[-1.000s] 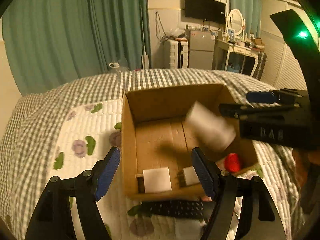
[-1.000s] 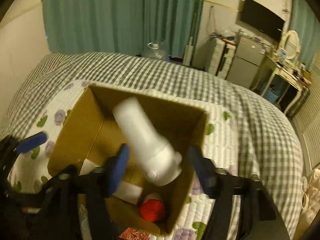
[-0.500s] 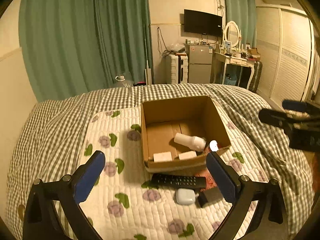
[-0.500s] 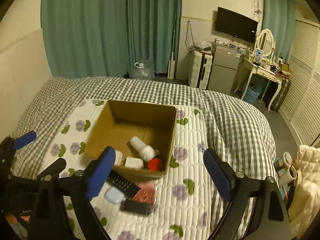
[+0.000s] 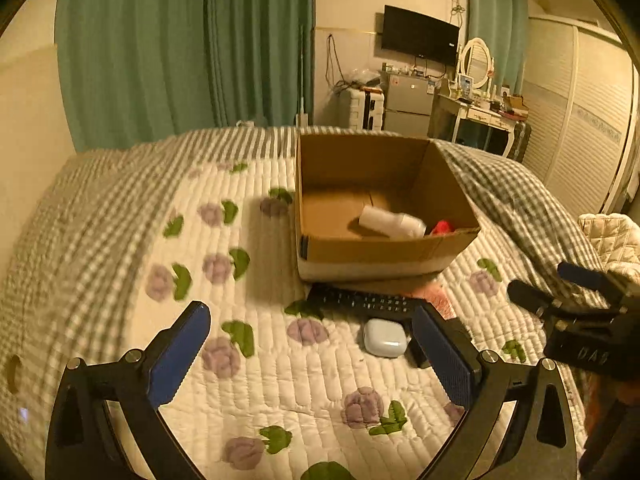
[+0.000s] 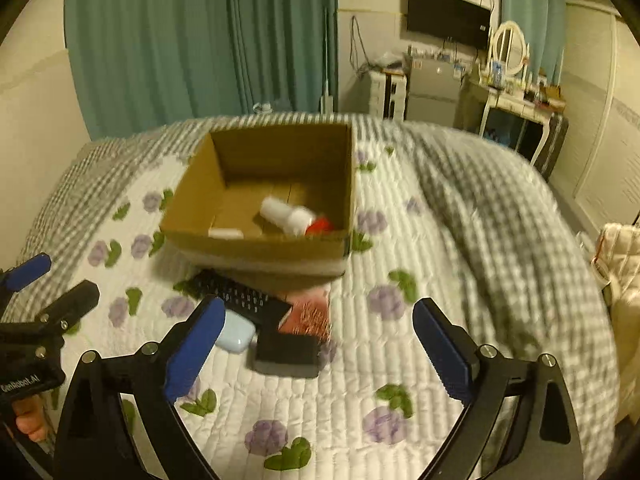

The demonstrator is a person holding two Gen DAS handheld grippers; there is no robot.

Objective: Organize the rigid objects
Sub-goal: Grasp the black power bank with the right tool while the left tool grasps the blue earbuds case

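Observation:
An open cardboard box [image 5: 384, 256] [image 6: 256, 246] sits on the bed. Inside lie a white bottle [image 5: 390, 222] [image 6: 286, 214], a red object [image 5: 442, 227] [image 6: 319, 225] and a small white box [image 6: 225, 233]. In front of the box lie a black remote [image 5: 360, 302] [image 6: 236, 294], a pale blue case [image 5: 384, 337] [image 6: 236, 335], a black box [image 6: 287, 351] and a red packet [image 6: 308, 312] [image 5: 434, 298]. My left gripper [image 5: 312, 356] is open and empty, near the remote and case. My right gripper [image 6: 316, 352] is open and empty above the black box.
The bed has a white floral quilt [image 5: 256, 368] and a grey checked blanket [image 6: 500, 216]. Green curtains [image 5: 180, 52], a fridge [image 5: 408, 104], a dressing table [image 5: 480, 116] and a wall TV [image 5: 420, 38] stand beyond. A cream cushion [image 5: 612, 240] lies at the right.
The white bottle was let go into the box a second ago. Both grippers pulled back from the box, then came lower and nearer the items in front of it.

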